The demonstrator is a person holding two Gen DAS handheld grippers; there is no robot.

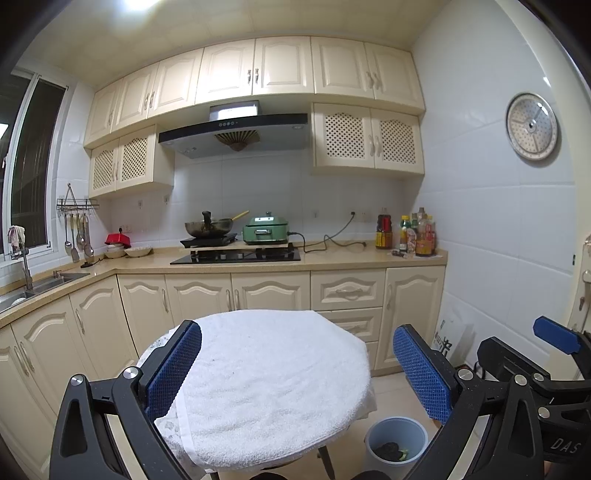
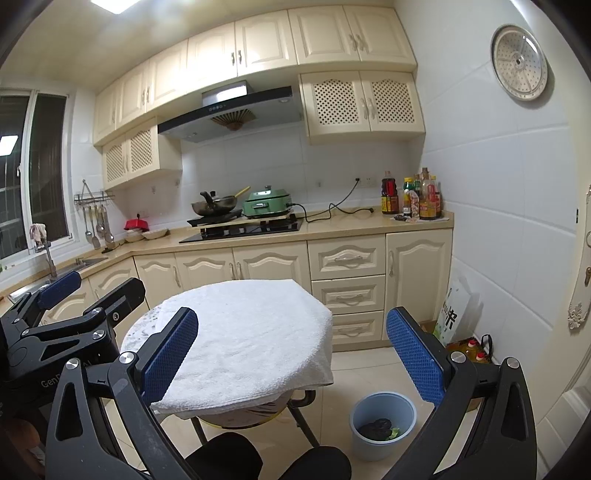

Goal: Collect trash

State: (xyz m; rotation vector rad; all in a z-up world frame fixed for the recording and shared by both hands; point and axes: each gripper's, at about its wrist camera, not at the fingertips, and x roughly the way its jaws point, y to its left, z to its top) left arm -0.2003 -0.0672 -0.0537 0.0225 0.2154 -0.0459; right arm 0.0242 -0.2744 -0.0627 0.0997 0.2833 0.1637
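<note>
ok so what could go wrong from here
1. The towel hangs loose over the table edge; a finger could snag it and drag it off.
2. The bin stands on the floor right by a table leg, so reaching down may knock it over and spill the trash inside.

1. I see cream cabinets [image 1: 255, 66] above a tan counter [image 1: 332, 258], with white tiled walls [image 1: 491, 206].
2. A dark window [image 2: 44, 162] stands left.
3. A ceiling light [image 2: 114, 3] glares overhead; the floor [image 2: 354, 365] is pale tile.

rough white terry towel [image 1: 266, 373], smooth matt plastic bin [image 2: 382, 424], glossy wall tiles [image 1: 491, 221]
</note>
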